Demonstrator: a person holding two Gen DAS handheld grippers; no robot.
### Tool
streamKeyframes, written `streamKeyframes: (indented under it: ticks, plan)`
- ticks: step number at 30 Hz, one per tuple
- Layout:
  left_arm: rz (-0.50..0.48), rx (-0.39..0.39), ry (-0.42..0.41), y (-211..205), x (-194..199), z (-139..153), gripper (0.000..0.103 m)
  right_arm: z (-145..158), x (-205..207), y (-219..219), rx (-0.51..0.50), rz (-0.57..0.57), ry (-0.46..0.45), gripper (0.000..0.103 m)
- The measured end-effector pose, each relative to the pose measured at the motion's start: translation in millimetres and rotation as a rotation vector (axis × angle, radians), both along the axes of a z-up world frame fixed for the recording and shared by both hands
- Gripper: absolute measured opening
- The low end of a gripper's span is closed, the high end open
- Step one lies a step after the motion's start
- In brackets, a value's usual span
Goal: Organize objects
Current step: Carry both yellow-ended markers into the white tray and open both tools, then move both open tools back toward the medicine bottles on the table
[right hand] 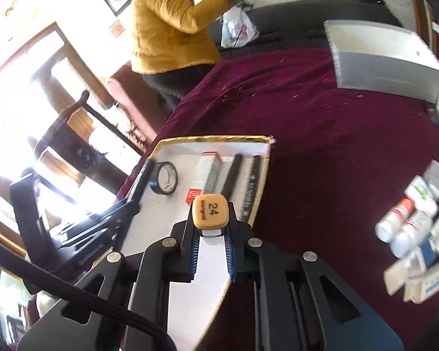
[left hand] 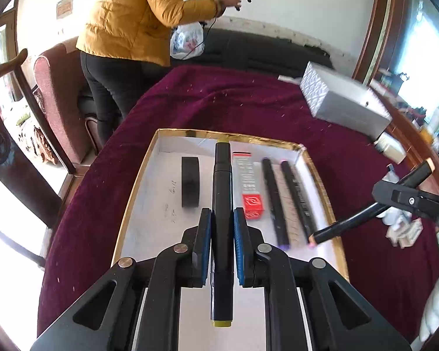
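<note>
A shallow white tray with a gold rim [left hand: 137, 181] [right hand: 265, 175] lies on the maroon cloth. It holds a roll of black tape [left hand: 190, 182] [right hand: 163, 179], a red and white carton [left hand: 247, 187] [right hand: 209, 172] and two black markers [left hand: 275, 201] [right hand: 232, 175]. My left gripper [left hand: 222, 222] is shut on a black marker with yellow ends [left hand: 222, 181], held lengthwise over the tray. My right gripper [right hand: 210, 235] is shut on a black marker with an orange cap marked 24 [right hand: 210, 211]; in the left wrist view that marker [left hand: 336, 228] points down at the tray's right edge.
A grey patterned box [left hand: 342, 99] [right hand: 383, 58] lies at the far right of the cloth. Small bottles and cartons [right hand: 415, 225] lie to the right. A person in a yellow jacket [left hand: 137, 17] stands beyond the table by a chair [left hand: 58, 96].
</note>
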State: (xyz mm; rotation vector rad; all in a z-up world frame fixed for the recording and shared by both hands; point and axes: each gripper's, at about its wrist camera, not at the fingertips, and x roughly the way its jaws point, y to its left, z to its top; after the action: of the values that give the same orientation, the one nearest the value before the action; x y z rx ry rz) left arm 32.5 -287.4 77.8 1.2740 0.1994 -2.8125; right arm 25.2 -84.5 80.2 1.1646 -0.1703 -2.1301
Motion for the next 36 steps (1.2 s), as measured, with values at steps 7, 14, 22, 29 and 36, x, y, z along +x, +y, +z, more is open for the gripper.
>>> streamKeyframes:
  ticks: [7, 14, 22, 29, 36]
  plan:
    - [0.0, -0.036, -0.083, -1.7, -34.9, -17.7, 0.012, -35.5, -38.8, -53.1, 0.042, 0.032, -0.112, 0.013]
    - [0.011, -0.025, -0.136, -8.3, -51.9, -33.3, 0.011, -53.9, -76.9, -71.4, 0.043, -0.003, -0.182, 0.013]
    - [0.021, 0.024, -0.13, -14.7, -46.5, -34.6, 0.011, -78.6, -100.1, -89.9, 0.101, -0.011, -0.236, 0.013]
    - [0.025, 0.051, -0.065, -19.9, -33.7, -15.7, 0.013, -95.2, -99.5, -91.4, 0.103, -0.002, -0.292, 0.014]
    - [0.019, 0.052, -0.025, -15.2, -19.9, -2.1, 0.028, -70.7, -81.4, -66.2, 0.097, -0.03, -0.187, 0.03]
